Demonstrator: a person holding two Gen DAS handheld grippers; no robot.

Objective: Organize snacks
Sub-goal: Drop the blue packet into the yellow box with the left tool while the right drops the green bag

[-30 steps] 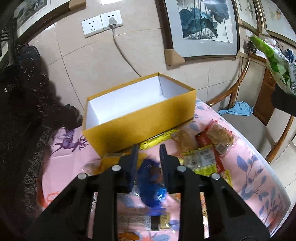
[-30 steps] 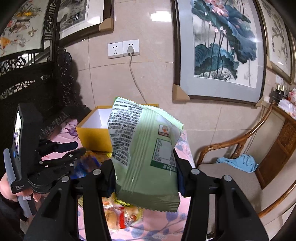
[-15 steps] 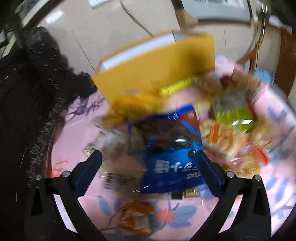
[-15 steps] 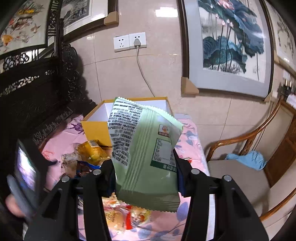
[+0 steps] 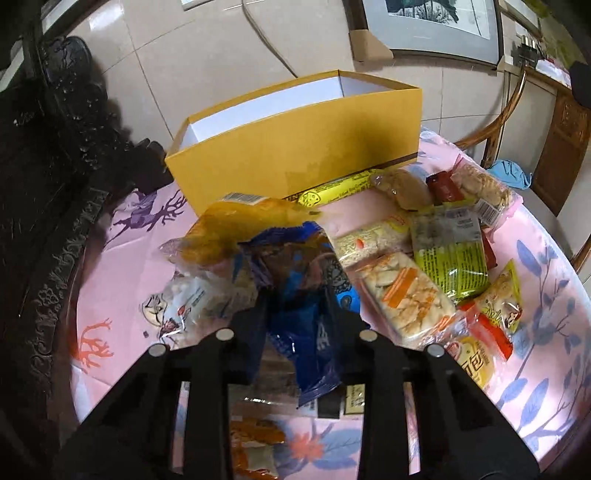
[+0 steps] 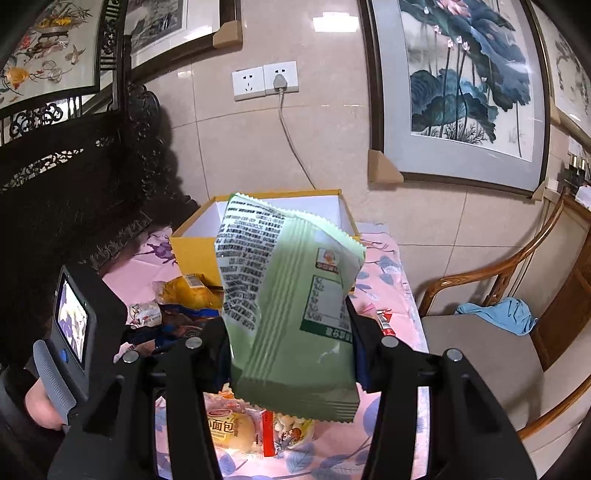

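- Our left gripper (image 5: 297, 314) was closing on the blue packet (image 5: 303, 295), pads at its crumpled sides, its long axis running up between them.
- The yellow box (image 5: 295, 147) lay ahead, beyond the snack pile (image 5: 436, 266).
- Our right gripper (image 6: 286, 332) gripped the green bag (image 6: 291, 302) upright, box behind it.
- Only the right view showed the box's white floor, apparently bare; the left showed the pile.

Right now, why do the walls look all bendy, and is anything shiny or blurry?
Left wrist view: the fisheye lens bends the yellow box and darkens the corners; the blue packet between the closing left tongs looks slightly smeared. Right wrist view: sharper, with a ceiling light's glare on the wall tiles and curved picture frames; the green bag shows readable print.
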